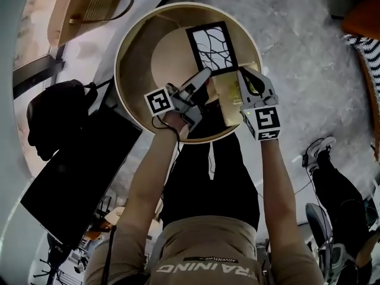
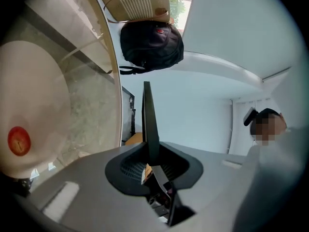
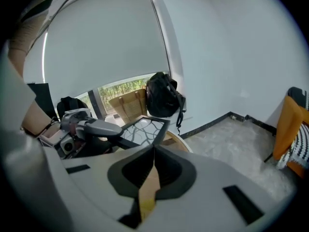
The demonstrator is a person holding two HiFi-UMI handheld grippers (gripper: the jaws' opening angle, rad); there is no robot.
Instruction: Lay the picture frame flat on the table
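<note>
The picture frame [image 1: 212, 47], black-rimmed with a white picture of dark branches, is over the far half of the round wooden table [image 1: 135, 70]. My left gripper [image 1: 205, 76] is shut on the frame's near left edge. In the left gripper view that thin black edge [image 2: 148, 122] stands upright between the jaws [image 2: 150, 156]. My right gripper [image 1: 246, 79] is shut on a tan card-like sheet [image 1: 228, 100] just below the frame. In the right gripper view the tan sheet [image 3: 150, 182] runs out of the jaws [image 3: 153, 151], with the frame [image 3: 142, 129] tilted beyond it.
A black backpack [image 1: 53, 120] and a flat black panel [image 1: 77, 177] lie left of the table. A woven basket [image 1: 95, 8] sits at the far left. Another person's legs and shoes [image 1: 320, 153] are on the right, by a striped orange seat [image 1: 365, 22].
</note>
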